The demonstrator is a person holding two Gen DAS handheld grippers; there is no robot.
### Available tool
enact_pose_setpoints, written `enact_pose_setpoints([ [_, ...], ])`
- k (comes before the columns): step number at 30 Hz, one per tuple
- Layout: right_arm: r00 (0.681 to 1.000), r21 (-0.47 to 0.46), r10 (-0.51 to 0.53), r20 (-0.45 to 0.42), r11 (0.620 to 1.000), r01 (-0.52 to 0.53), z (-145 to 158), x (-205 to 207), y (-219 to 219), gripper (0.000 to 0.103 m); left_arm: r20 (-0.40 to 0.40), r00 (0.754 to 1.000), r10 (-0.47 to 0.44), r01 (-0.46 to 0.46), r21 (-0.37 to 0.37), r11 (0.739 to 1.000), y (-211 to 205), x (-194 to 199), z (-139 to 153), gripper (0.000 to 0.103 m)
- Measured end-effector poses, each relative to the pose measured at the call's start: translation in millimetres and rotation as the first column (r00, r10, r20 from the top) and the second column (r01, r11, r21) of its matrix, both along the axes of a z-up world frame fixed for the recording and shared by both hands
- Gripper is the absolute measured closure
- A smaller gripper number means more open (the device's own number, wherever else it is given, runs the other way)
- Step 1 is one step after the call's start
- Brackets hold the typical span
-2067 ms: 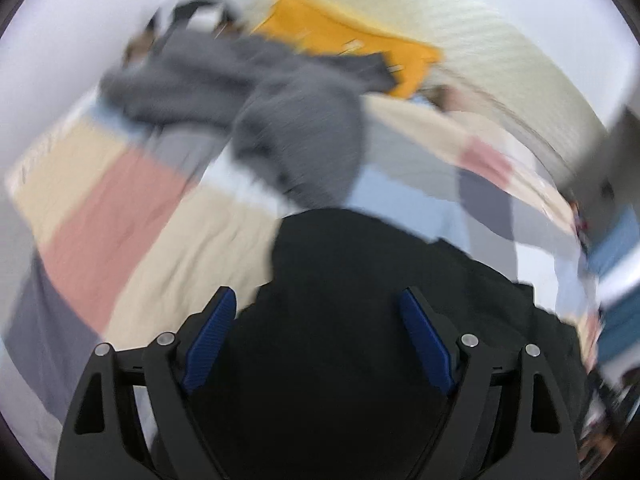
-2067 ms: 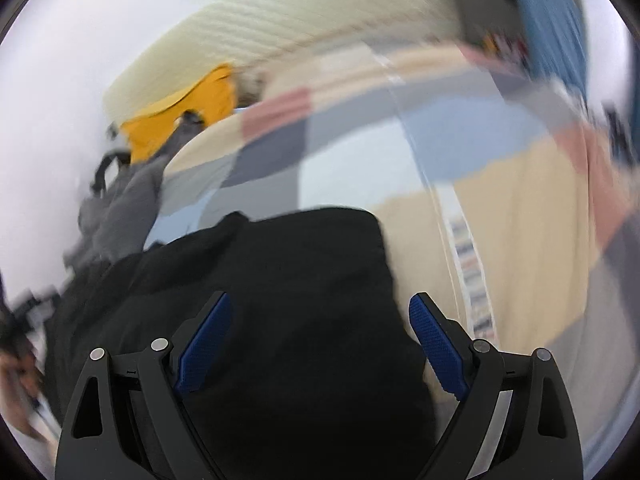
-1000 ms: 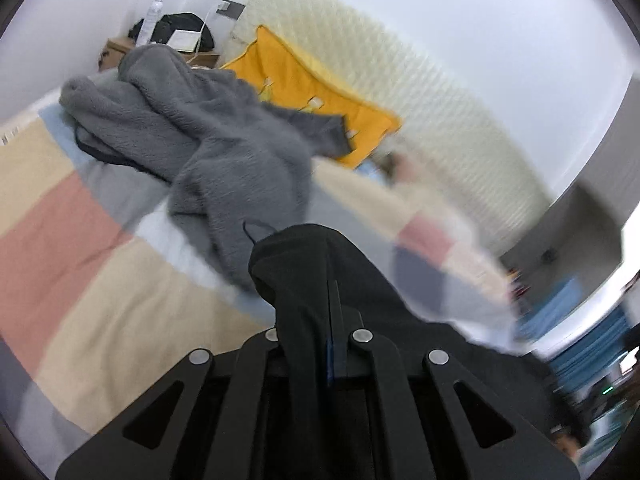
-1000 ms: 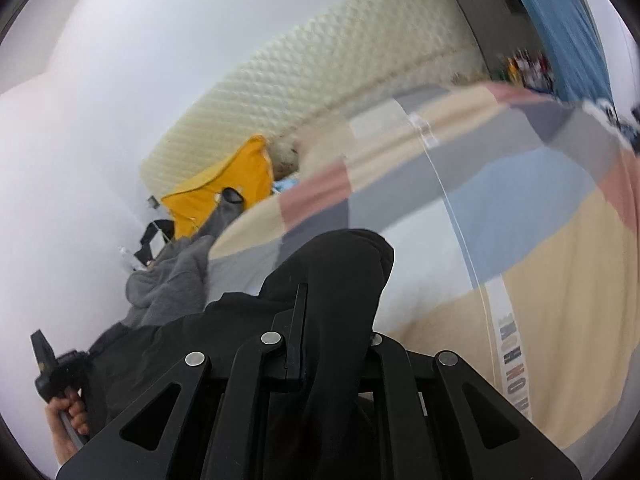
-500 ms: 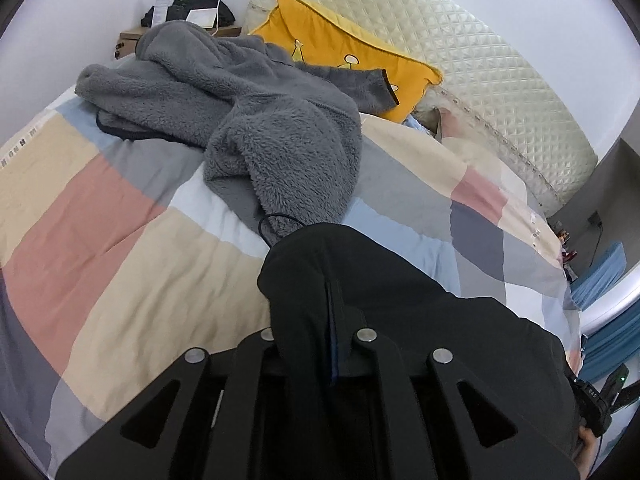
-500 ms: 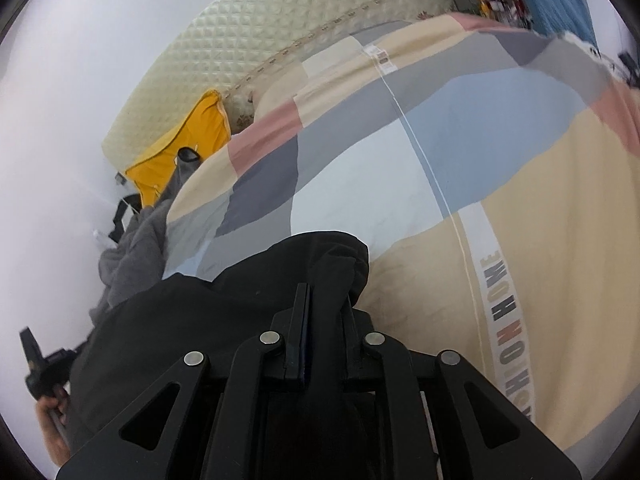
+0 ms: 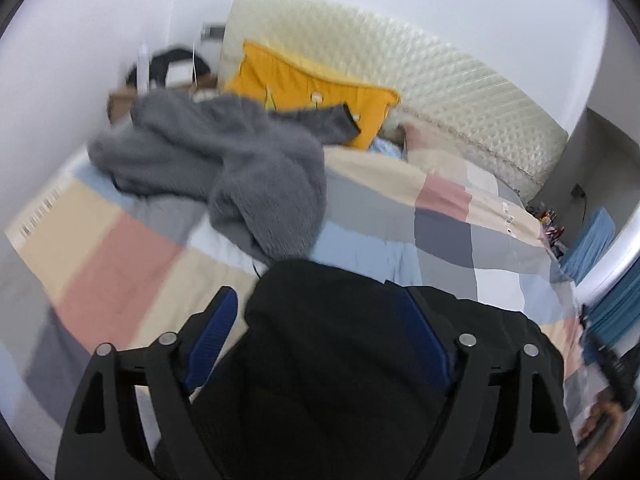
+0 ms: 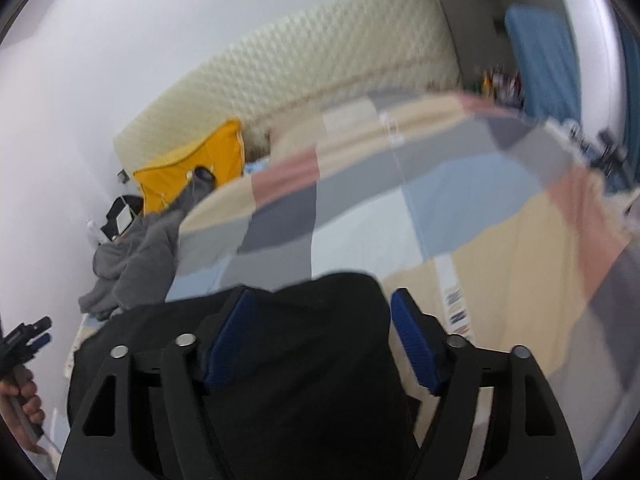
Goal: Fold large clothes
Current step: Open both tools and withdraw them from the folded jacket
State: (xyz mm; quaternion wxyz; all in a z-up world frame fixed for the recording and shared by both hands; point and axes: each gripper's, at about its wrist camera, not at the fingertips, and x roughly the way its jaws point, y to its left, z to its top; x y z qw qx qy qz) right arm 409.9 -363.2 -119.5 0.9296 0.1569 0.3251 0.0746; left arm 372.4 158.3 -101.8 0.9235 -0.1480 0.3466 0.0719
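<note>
On the bed with the checked patchwork cover (image 7: 120,268) lies a soft black piece of clothing (image 7: 340,360). Both tongs are spread wide and hold nothing. Between the blue pads of the left tongs (image 7: 320,344) sits one corner of the black cloth. Another corner sits between the pads of the right tongs (image 8: 320,344). Behind it lies a fluffy grey garment (image 7: 240,168), next to a yellow pillow (image 7: 296,80).

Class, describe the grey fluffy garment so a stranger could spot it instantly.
Start at the cream quilted headboard and the bright yellow cushion leaning on it. Just in front, on the pastel patchwork bedspread, lies the grey fleece garment in a rumpled heap. Unlike the smooth black garment nearer the camera, it is fuzzy and unfolded.
</note>
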Motion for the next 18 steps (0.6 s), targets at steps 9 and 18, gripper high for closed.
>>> enact_pose_setpoints([
  [9, 0.974, -0.057, 0.020, 0.224, 0.998, -0.008, 132, -100, 24, 0.022, 0.146, 0.981, -0.126, 0.122, 0.035, 0.992, -33, -84, 98, 0.018],
  [18, 0.906, -0.125, 0.064, 0.418, 0.992, -0.013, 224, -231, 59, 0.006, 0.306, 0.913, -0.269, 0.247, 0.107, 0.963, -79, -179, 168, 0.000],
])
